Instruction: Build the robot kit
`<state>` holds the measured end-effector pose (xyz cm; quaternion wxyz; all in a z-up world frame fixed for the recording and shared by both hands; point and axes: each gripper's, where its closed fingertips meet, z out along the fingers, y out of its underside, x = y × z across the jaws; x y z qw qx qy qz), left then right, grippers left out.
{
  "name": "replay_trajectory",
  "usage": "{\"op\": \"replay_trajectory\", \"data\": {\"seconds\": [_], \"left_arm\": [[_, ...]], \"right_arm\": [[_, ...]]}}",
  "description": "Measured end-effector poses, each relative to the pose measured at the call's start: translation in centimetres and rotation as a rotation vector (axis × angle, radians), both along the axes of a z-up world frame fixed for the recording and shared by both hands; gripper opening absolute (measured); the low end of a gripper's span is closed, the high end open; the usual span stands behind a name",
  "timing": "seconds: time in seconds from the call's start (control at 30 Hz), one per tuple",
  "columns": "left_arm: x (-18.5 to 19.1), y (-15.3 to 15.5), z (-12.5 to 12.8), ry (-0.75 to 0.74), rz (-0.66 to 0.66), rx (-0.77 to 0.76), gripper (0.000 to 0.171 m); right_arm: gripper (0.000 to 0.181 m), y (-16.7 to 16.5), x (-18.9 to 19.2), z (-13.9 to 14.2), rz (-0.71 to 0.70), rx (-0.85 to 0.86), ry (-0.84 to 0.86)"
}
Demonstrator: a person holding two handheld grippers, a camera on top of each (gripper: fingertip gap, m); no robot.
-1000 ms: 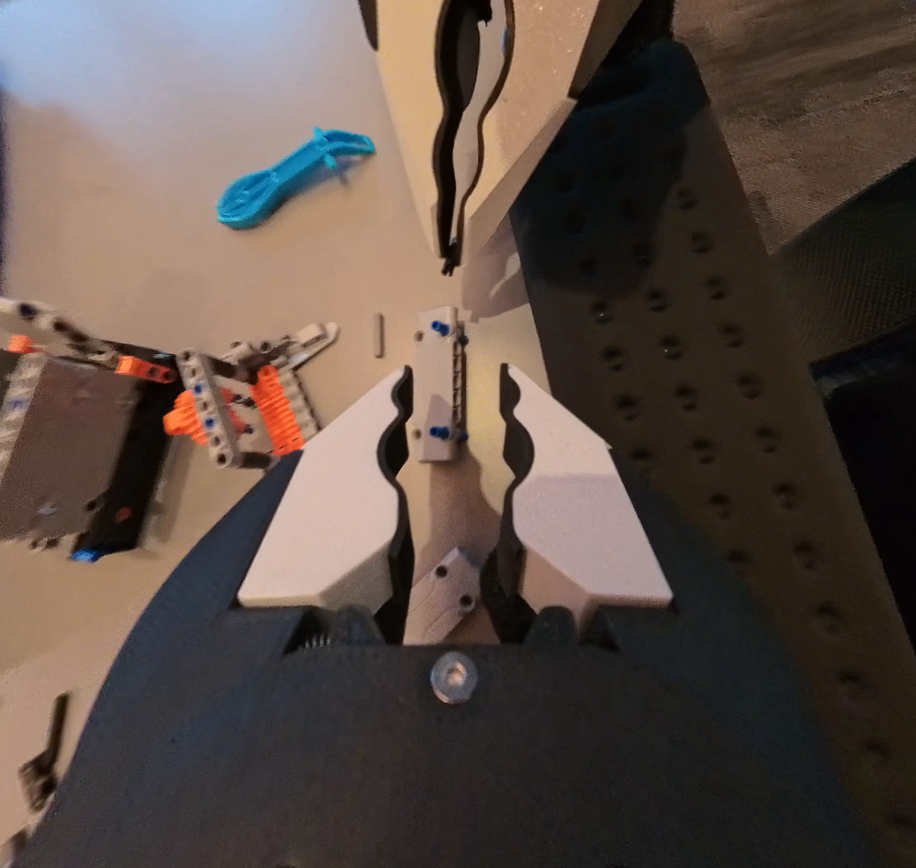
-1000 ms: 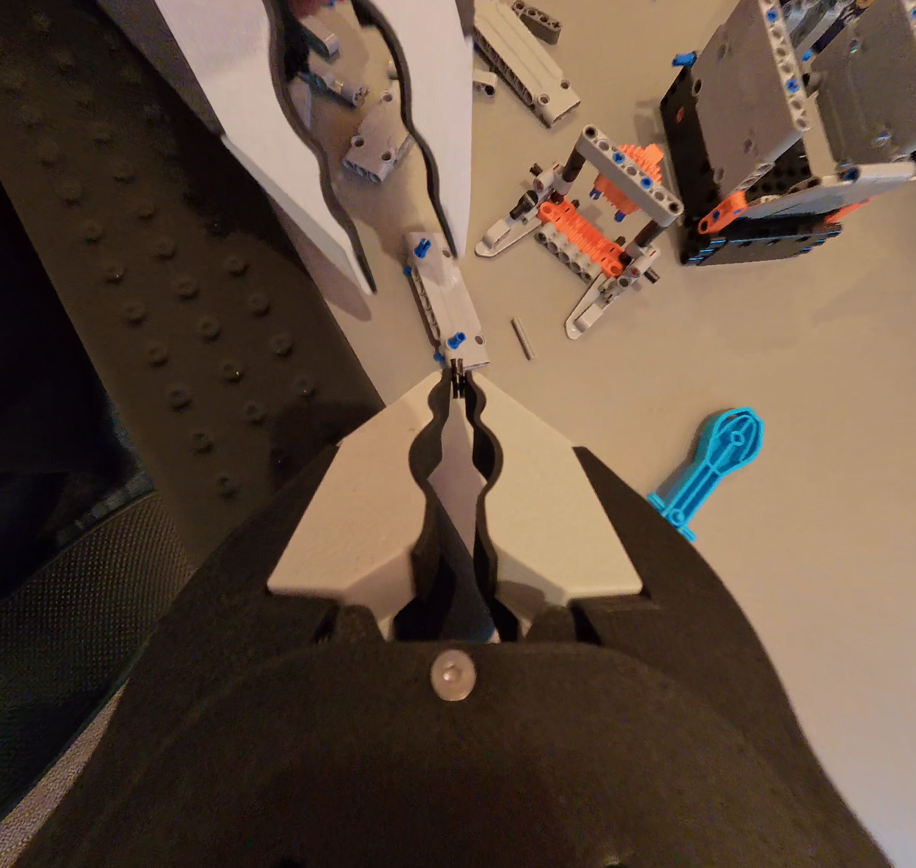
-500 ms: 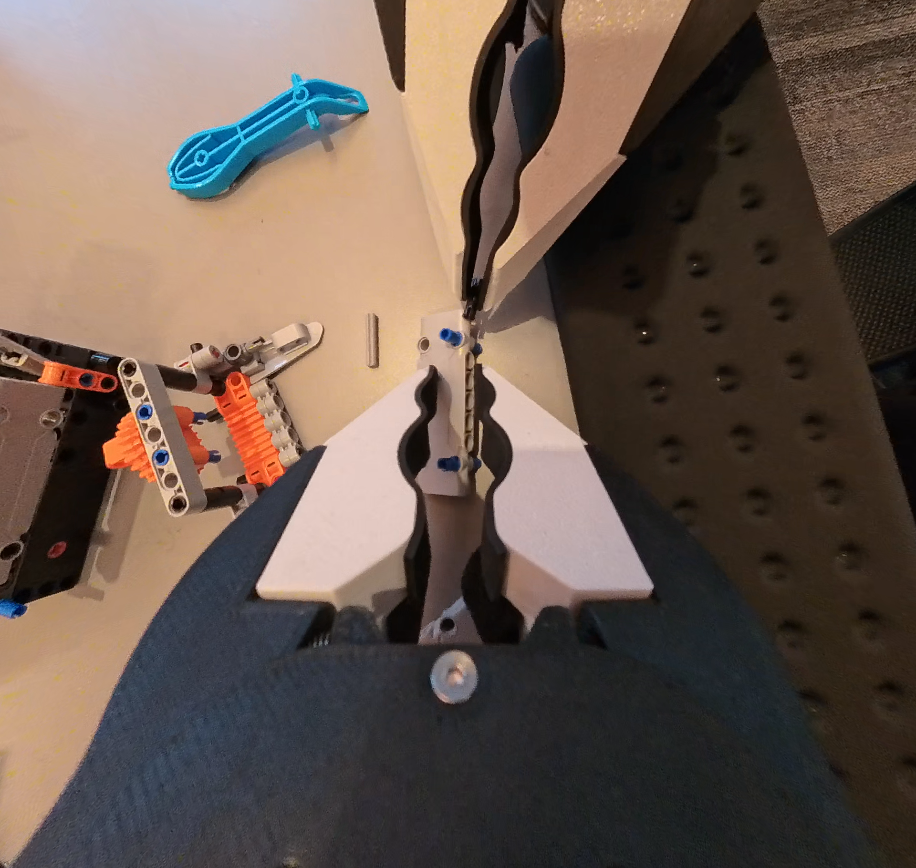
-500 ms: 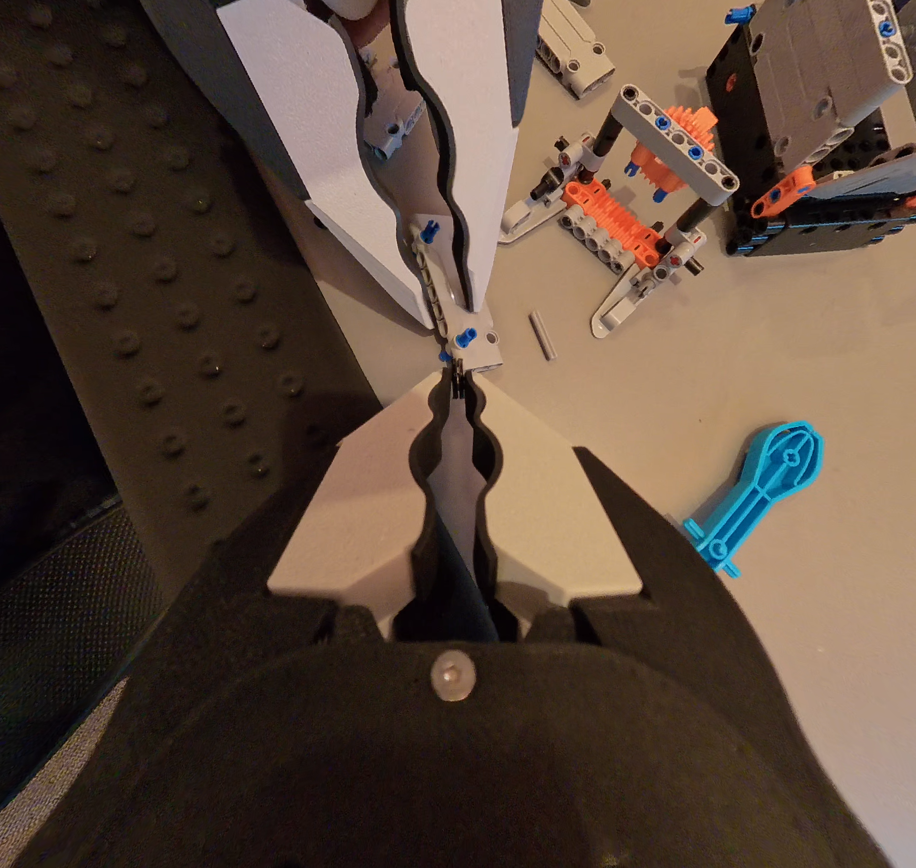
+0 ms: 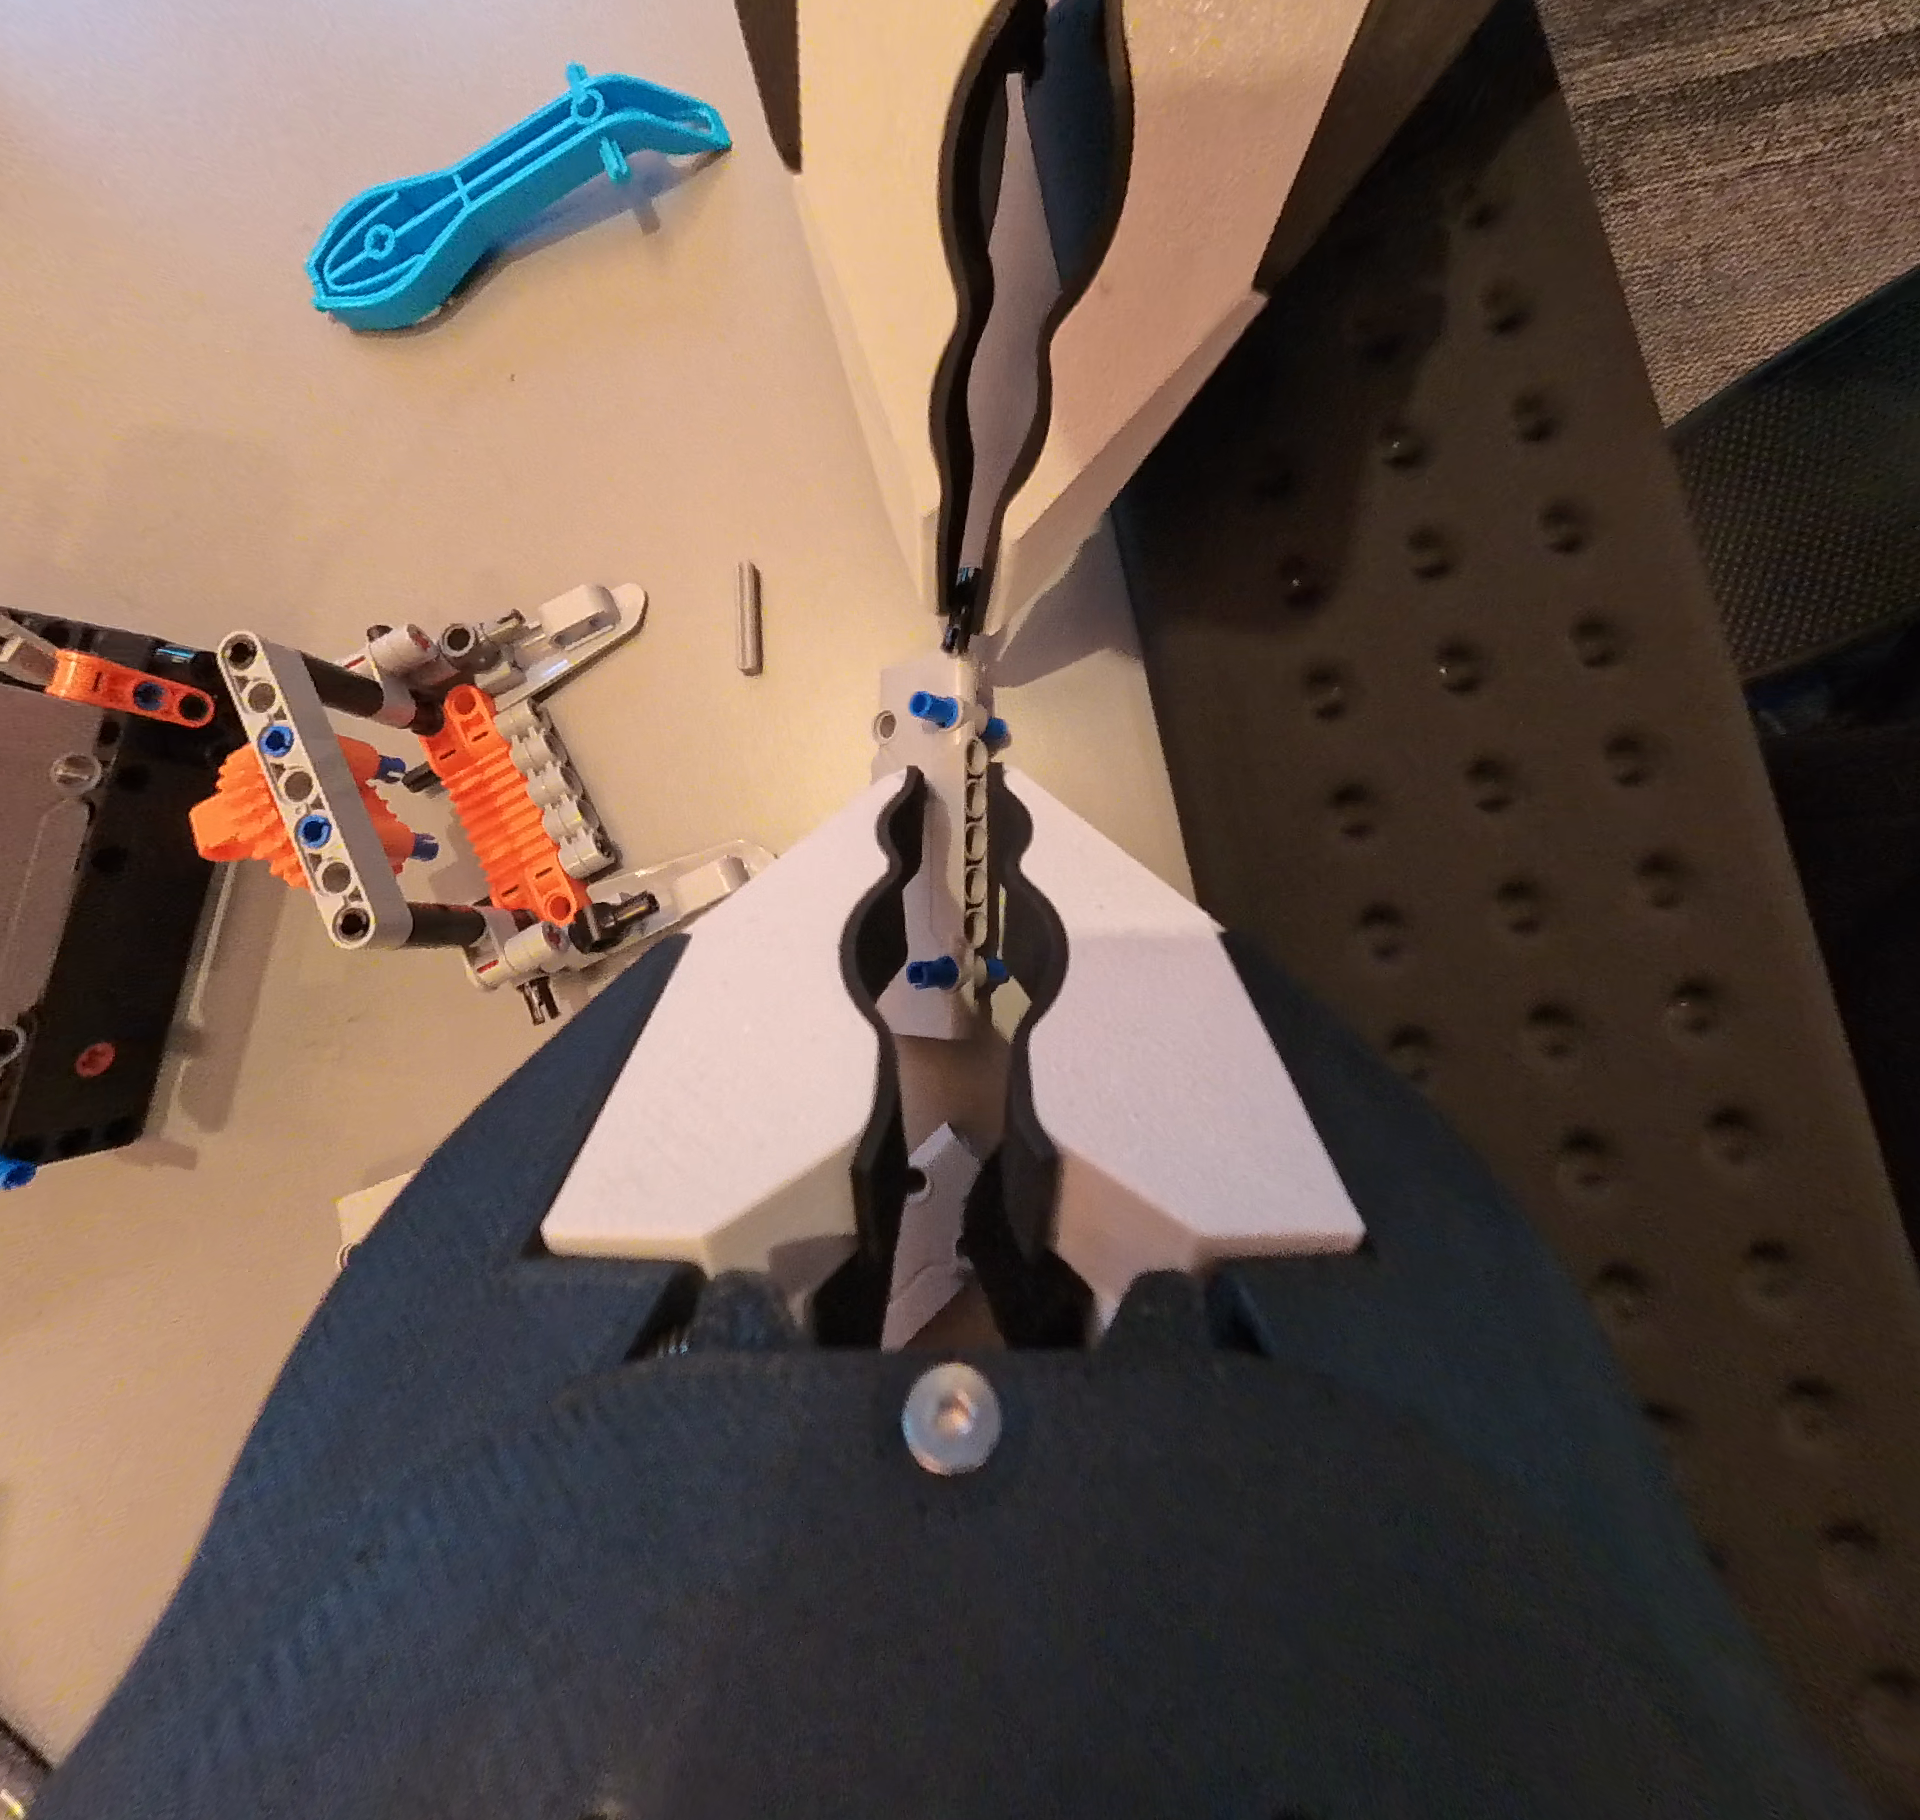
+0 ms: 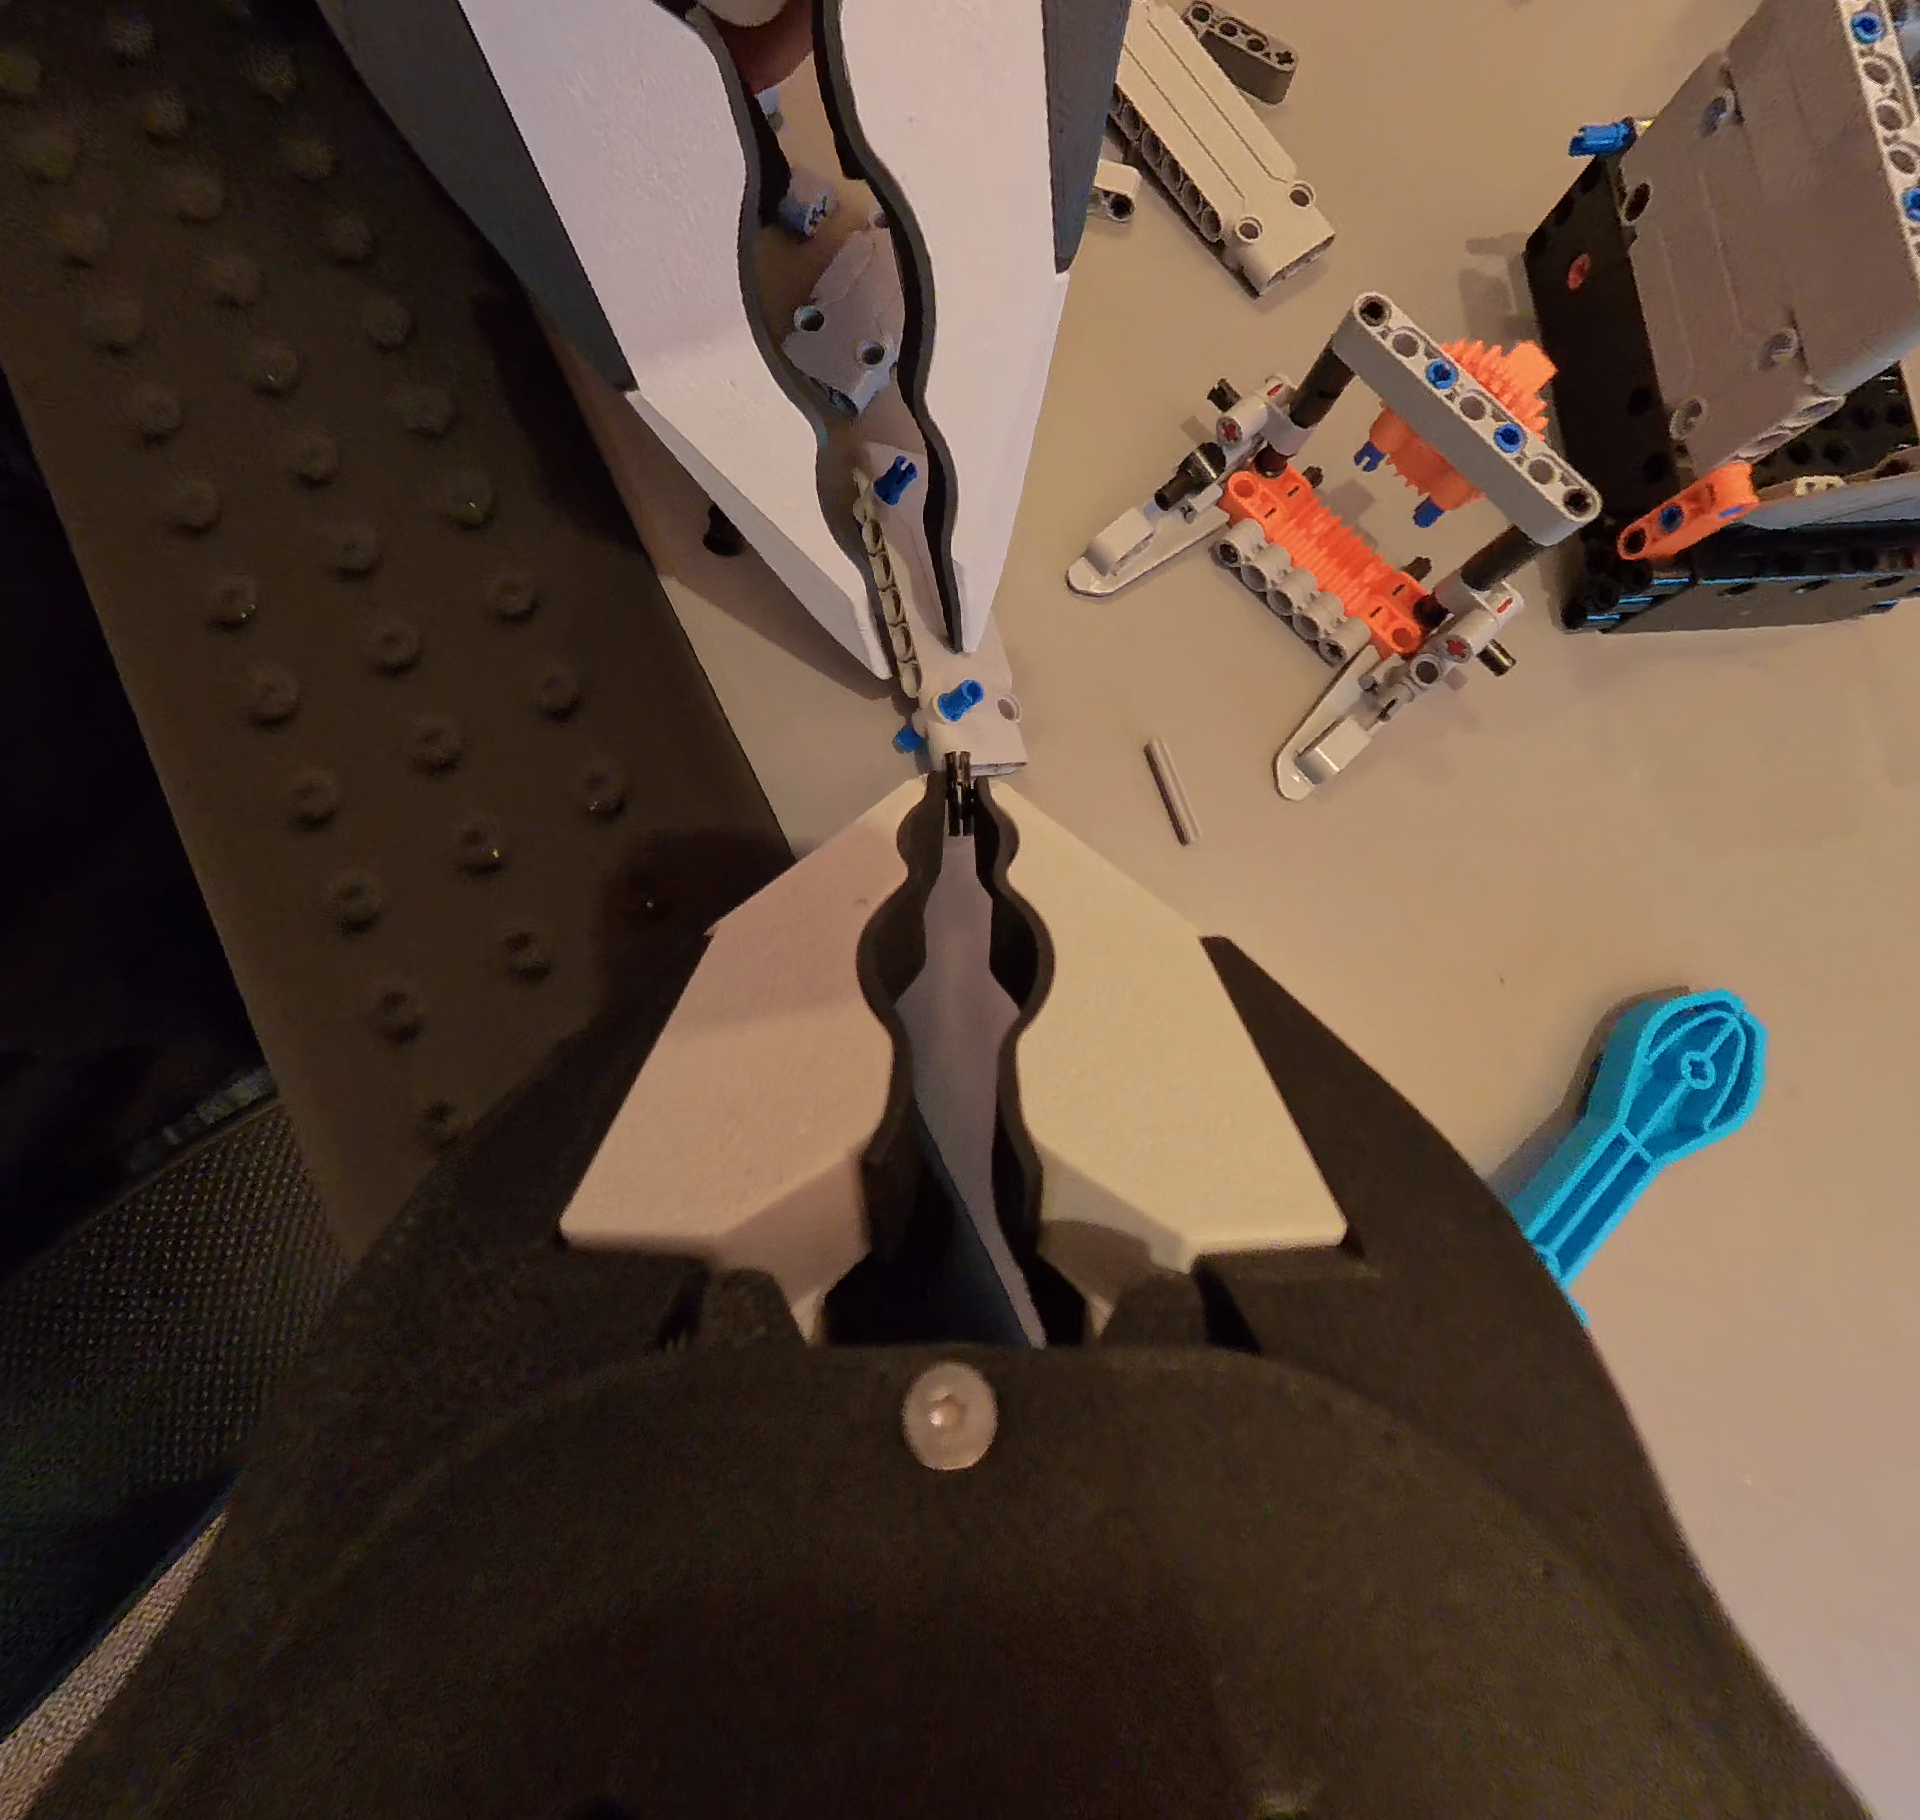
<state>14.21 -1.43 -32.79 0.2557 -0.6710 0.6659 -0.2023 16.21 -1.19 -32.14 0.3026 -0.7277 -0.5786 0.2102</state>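
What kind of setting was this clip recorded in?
Probably a hobby or lab workbench for building-brick models. A pale table bears loose beams, an orange-and-grey geared assembly and a blue brick-separator tool. The left claw grips a grey panel with blue pins; the right claw pinches a small black pin.

The left tongs [image 5: 951,783] clamp a grey beam with blue pins [image 5: 940,835]; the right tongs [image 5: 961,617], pinching a black pin [image 5: 954,627], meet its far end.
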Motion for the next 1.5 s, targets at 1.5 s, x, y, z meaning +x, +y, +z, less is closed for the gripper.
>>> {"op": "replay_trajectory", "data": {"seconds": [1.5], "left_arm": [[0.4,-0.1,0.0,-0.06,-0.022,-0.019,0.004]], "right_arm": [[0.001,-0.5,-0.1,-1.1,0.134,0.059,-0.052]]}}
